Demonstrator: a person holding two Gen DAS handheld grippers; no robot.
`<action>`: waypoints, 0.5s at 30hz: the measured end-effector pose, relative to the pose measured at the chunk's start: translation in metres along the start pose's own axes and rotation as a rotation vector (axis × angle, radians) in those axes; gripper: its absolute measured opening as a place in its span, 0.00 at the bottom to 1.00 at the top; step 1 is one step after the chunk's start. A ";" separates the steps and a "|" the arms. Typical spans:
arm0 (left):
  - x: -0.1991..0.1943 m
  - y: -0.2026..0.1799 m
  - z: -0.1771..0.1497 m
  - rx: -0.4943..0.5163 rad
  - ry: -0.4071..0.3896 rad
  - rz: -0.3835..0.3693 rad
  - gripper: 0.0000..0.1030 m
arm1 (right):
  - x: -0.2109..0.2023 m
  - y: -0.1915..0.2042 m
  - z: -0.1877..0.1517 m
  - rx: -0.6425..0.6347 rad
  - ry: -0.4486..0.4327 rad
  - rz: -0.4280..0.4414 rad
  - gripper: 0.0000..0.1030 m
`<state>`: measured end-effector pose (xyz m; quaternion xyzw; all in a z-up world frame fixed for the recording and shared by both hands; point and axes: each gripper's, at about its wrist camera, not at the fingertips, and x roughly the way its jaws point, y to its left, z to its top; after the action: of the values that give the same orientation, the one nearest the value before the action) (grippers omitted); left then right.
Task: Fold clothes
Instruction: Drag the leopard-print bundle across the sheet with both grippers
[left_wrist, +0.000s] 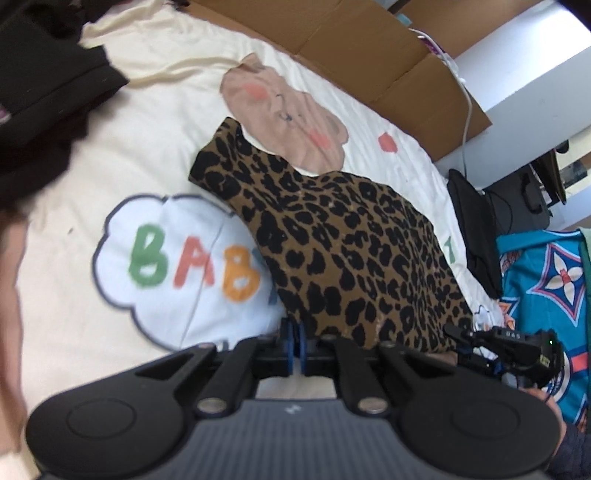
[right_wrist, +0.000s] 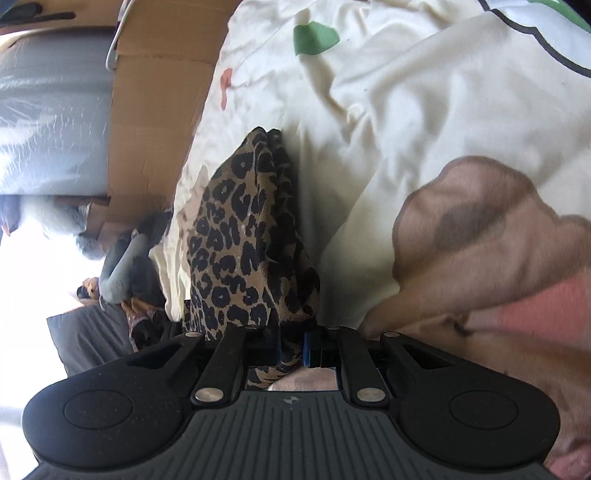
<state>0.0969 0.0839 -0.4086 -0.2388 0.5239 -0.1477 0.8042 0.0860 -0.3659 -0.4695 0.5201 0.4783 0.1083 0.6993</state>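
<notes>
Left gripper (left_wrist: 295, 341): its two blue-tipped fingers (left_wrist: 303, 338) are pressed nearly together at the near edge of the leopard-print garment (left_wrist: 343, 251). The cloth's hem meets the fingers just to their right; whether any of it is pinched between them I cannot tell.

Right gripper (right_wrist: 293, 345): clenched on a bunched fold of the same garment (right_wrist: 240, 236). The cloth runs down between the fingers and shows again below them, over the gripper's body.

Leopard-print garment: in the left wrist view it spreads out flat ahead of the fingers and to their right, with a narrow part reaching furthest away. In the right wrist view it rises straight ahead of the fingers as a gathered, upright ridge.

Bed cover (left_wrist: 122, 147): cream cloth under the garment, wrinkled. Left of and ahead of the left fingers a white cloud patch (left_wrist: 162, 266) reads "BAB" in green, red and orange, its right side covered by the garment. Beyond the garment's far edge is a printed tan bear (left_wrist: 284, 110) with pink cheeks.

Dark clothing (left_wrist: 44, 85): heaped on the bed far ahead and left of the left fingers.

Cardboard (left_wrist: 369, 55): flattened along the bed's far side, ahead and right of the left fingers.

Patterned blue fabric (left_wrist: 546, 277): right of the left fingers, beside the other gripper's black body (left_wrist: 517, 347).
</notes>
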 end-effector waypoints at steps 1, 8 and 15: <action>-0.001 -0.001 -0.002 0.002 0.006 0.003 0.03 | -0.001 0.001 0.000 -0.006 0.000 -0.005 0.08; 0.008 -0.009 -0.016 -0.029 0.062 -0.017 0.03 | -0.011 0.014 0.016 -0.060 -0.022 -0.026 0.08; 0.020 -0.035 -0.025 0.026 0.147 -0.092 0.03 | -0.024 0.029 0.048 -0.130 -0.072 -0.072 0.08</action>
<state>0.0825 0.0392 -0.4141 -0.2404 0.5680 -0.2083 0.7591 0.1207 -0.3985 -0.4316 0.4595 0.4630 0.0952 0.7519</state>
